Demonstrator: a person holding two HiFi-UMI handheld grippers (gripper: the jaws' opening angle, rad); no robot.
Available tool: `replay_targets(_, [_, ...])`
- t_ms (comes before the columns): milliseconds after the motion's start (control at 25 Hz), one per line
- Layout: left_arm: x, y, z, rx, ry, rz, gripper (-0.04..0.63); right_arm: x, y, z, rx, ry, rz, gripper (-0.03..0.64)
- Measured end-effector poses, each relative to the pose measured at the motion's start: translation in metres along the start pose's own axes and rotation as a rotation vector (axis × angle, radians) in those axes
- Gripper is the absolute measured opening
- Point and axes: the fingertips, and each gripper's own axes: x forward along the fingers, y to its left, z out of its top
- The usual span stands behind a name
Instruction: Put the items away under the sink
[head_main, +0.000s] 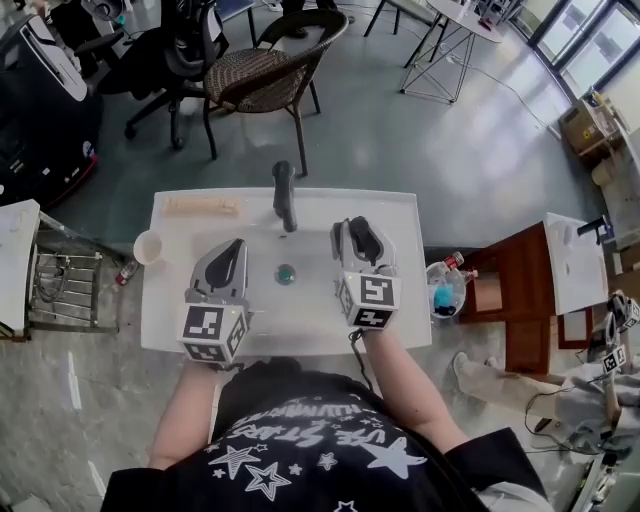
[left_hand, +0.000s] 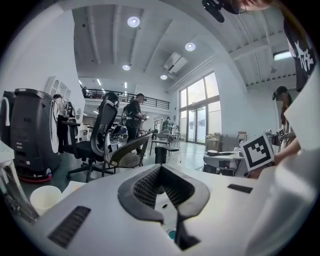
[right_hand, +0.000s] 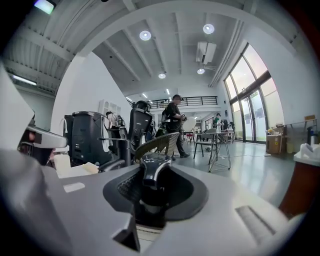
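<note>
A white counter (head_main: 400, 215) with a sink fills mid-frame. Above it, the left hand-held gripper (head_main: 237, 246) is closed and empty. The right hand-held gripper (head_main: 356, 226) is slightly open and empty, near the faucet (head_main: 285, 195). A tub of bottles (head_main: 445, 290) stands just right of the counter, and a cup (head_main: 148, 247) sits at its left edge.

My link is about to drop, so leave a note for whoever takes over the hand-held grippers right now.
Grippers: left hand-held gripper shut, empty, over the sink; right hand-held gripper jaws slightly apart, empty, facing the faucet, clear of it.
Things: cup at the sink's left edge; pale strip back left; bin with bottles on the floor, right.
Done: nothing visibly stowed; under the sink is out of view.
Left: pick up and stow the items.
</note>
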Motion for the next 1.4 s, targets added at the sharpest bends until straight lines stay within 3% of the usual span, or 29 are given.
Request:
replay_targets(400, [-0.061, -0.063, -0.013, -0.001, 0.000, 0.069, 0.009, -0.089, -0.001, -0.014, 0.056, 0.018, 0.086, 0.092])
replay_targets(720, [-0.126, -0.098, -0.045, -0.003, 0.050, 0.164, 0.009, -0.145, 0.023, -0.036, 0.037, 0.024, 0.231, 0.091])
replay_targets(1080, [-0.189, -0.099, -0.070, -0.020, 0.066, 0.263, 0.009, -0.188, 0.065, -0.060, 0.053, 0.042, 0.309, 0.091])
replay_targets(1400, [-0.244, -0.093, -0.083, -0.049, 0.050, 0.255, 0.009, -0.222, 0.094, -0.056, 0.038, 0.027, 0.279, 0.091])
